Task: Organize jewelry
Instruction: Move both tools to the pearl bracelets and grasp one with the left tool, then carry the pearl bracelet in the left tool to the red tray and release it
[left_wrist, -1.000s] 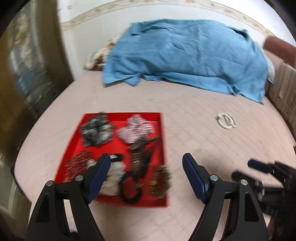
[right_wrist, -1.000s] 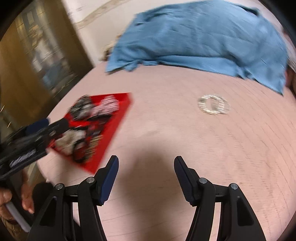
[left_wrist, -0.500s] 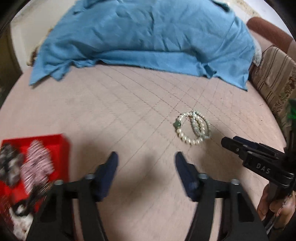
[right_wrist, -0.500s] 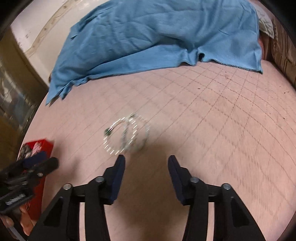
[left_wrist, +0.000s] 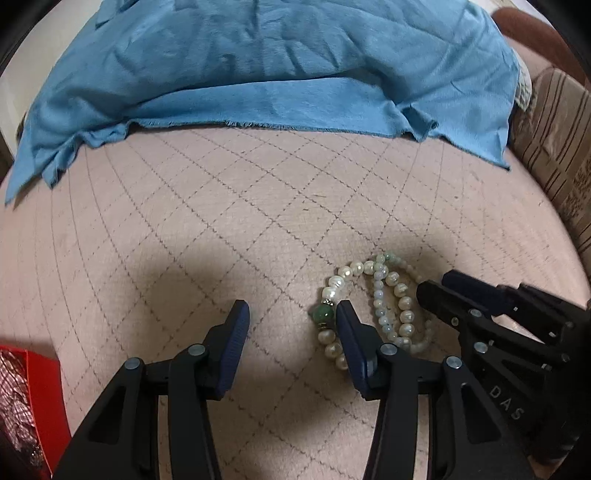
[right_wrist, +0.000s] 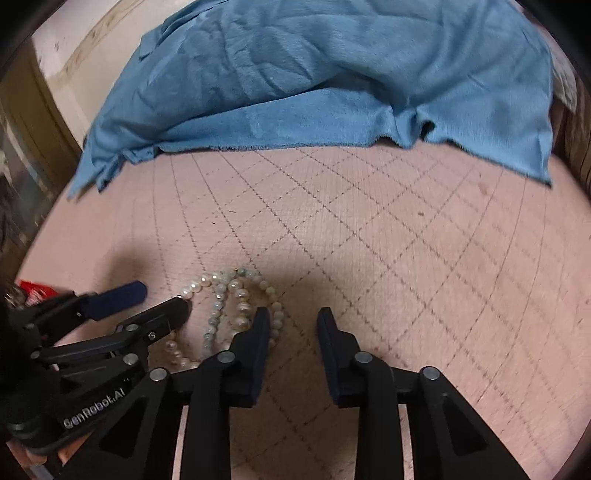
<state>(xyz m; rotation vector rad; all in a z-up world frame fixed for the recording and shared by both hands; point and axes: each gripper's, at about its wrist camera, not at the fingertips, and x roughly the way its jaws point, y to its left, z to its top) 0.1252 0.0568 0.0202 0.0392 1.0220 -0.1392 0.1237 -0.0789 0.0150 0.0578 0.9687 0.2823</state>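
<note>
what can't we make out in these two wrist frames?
- Pearl bracelets: left wrist view, near beads hidden behind the left gripper finger; strand count unclear.
- Same bracelets: right wrist view, partly covered by both grippers; right gripper closing on nothing.
- Red tray: cut off by the frame edge, contents unreadable.
- Under the blue cloth: hidden.

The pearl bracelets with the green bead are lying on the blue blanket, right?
Not quite. In the left wrist view the pearl bracelets with the green bead lie on the pink quilted cover, not on the blue blanket, which is heaped farther back. The right wrist view shows the same.
</note>
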